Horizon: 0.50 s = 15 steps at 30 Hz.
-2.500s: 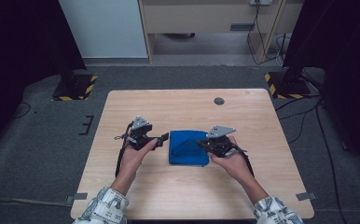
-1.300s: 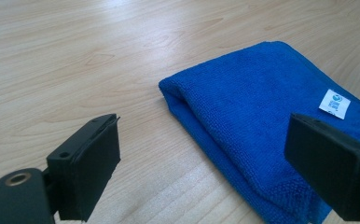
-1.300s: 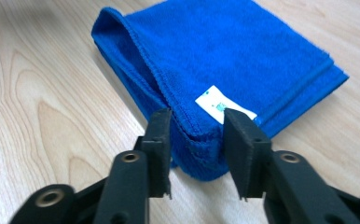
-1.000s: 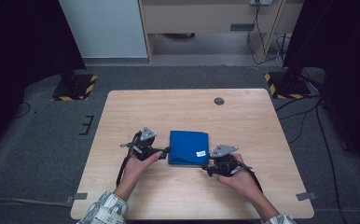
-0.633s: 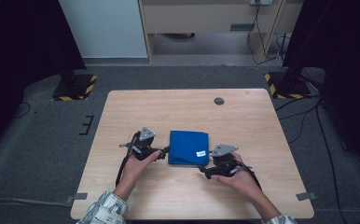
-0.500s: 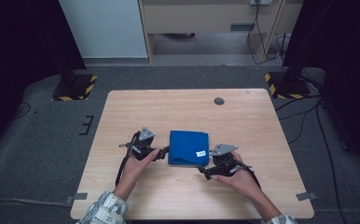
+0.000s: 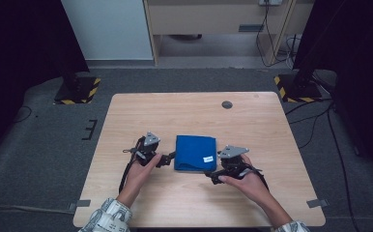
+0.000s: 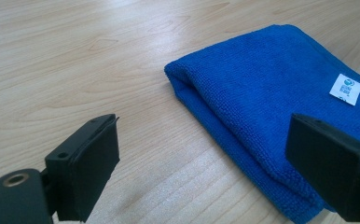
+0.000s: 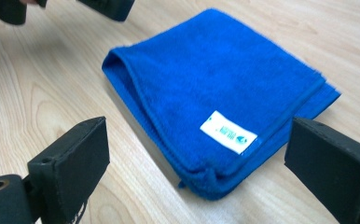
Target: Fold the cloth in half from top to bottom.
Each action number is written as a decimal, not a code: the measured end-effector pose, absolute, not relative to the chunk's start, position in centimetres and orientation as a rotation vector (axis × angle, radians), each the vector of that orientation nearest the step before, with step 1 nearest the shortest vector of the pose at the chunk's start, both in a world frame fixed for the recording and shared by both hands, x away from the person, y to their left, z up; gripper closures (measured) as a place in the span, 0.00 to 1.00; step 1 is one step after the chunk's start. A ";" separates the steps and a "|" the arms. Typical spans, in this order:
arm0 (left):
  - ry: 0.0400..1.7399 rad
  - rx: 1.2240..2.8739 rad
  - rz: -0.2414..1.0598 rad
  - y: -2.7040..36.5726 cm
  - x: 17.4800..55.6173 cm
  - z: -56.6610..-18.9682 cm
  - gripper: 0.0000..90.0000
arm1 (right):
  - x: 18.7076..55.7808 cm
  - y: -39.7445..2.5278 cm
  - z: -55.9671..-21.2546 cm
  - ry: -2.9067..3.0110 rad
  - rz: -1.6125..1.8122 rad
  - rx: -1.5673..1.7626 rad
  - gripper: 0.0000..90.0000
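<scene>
Now we see a folded blue microfibre cloth lying flat on the wooden table. Left gripper sits just beside its left edge, right gripper at its near right corner, both spread wide, likely lining up corner grabs. White label near that corner, print too small to read.

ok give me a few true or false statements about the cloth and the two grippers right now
1. The blue cloth lies folded on the table. True.
2. The left gripper is shut on the cloth. False: its jaws are wide apart, nothing held.
3. A white label shows on the cloth. True.
4. The right gripper has lifted the cloth. False: it is open, and the cloth lies flat.
5. The cloth is red. False: blue.
</scene>
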<state>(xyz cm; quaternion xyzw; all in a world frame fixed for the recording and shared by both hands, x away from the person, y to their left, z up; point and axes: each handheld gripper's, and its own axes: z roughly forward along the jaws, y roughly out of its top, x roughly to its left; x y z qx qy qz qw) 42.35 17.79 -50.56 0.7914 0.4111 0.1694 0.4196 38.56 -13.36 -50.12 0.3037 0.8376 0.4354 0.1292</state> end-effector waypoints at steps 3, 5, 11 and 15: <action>1.030 1.983 0.425 17.8 42.3 -50.5 0.11 | 38.7 -13.5 -49.5 2.414 1.289 0.886 0.07; 1.028 1.984 0.425 17.9 42.2 -50.5 0.11 | 38.9 -13.9 -49.1 2.400 1.300 0.899 0.07; 1.031 1.975 0.426 18.0 42.2 -50.3 0.10 | 39.5 -15.3 -48.2 2.353 1.297 0.939 0.07; 1.027 1.976 0.426 17.9 42.2 -50.3 0.10 | 39.8 -16.2 -47.8 2.333 1.287 0.960 0.07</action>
